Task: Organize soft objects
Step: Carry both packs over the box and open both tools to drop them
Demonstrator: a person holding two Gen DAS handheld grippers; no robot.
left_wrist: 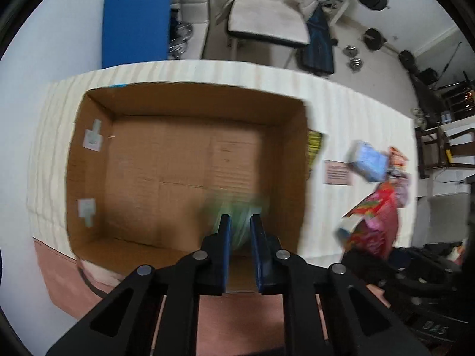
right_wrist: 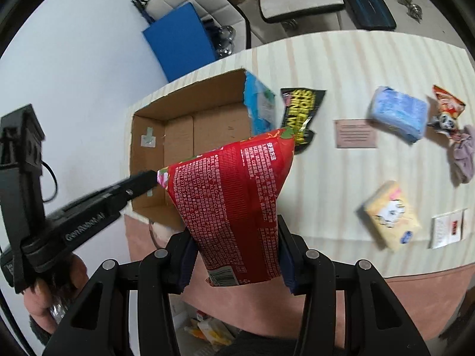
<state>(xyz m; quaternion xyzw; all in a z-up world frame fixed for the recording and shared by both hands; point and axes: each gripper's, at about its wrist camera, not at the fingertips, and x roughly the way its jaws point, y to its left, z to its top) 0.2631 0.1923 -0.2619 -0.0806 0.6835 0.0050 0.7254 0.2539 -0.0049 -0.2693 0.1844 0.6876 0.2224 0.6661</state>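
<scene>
Box: the open cardboard box (left_wrist: pixel 184 160) stands near the left end of the table (right_wrist: pixel 341 68), close to its front edge. Its floor looks bare, except for a blurred green shape near the front right corner.
Left gripper: the left gripper (left_wrist: pixel 240 231) points down over the front right part of the box. Its fingers are narrow. A thin, pale green thing (left_wrist: pixel 237 222) shows between them, but it is too blurred to name, and I cannot tell if the pads press on it.
Right gripper: the right gripper (right_wrist: pixel 236 255) holds the red pouch (right_wrist: pixel 231 195) by its lower end, the fingers closed on both sides. The pouch hangs in the air, in front of the right wall of the box, not yet inside.
Still on the table: the black and yellow packet (right_wrist: pixel 299 115) lies just beside the right wall of the box. The blue tissue pack (right_wrist: pixel 397 112), the yellow tissue pack (right_wrist: pixel 389 219), the orange snack bag (right_wrist: pixel 448 103) and the purple cloth (right_wrist: pixel 463 157) lie toward the right end, well apart from the box.
Progress: I judge the task is at an early stage. At most one thing is in the box, one pouch is on the way, and about five soft things remain to be collected.
</scene>
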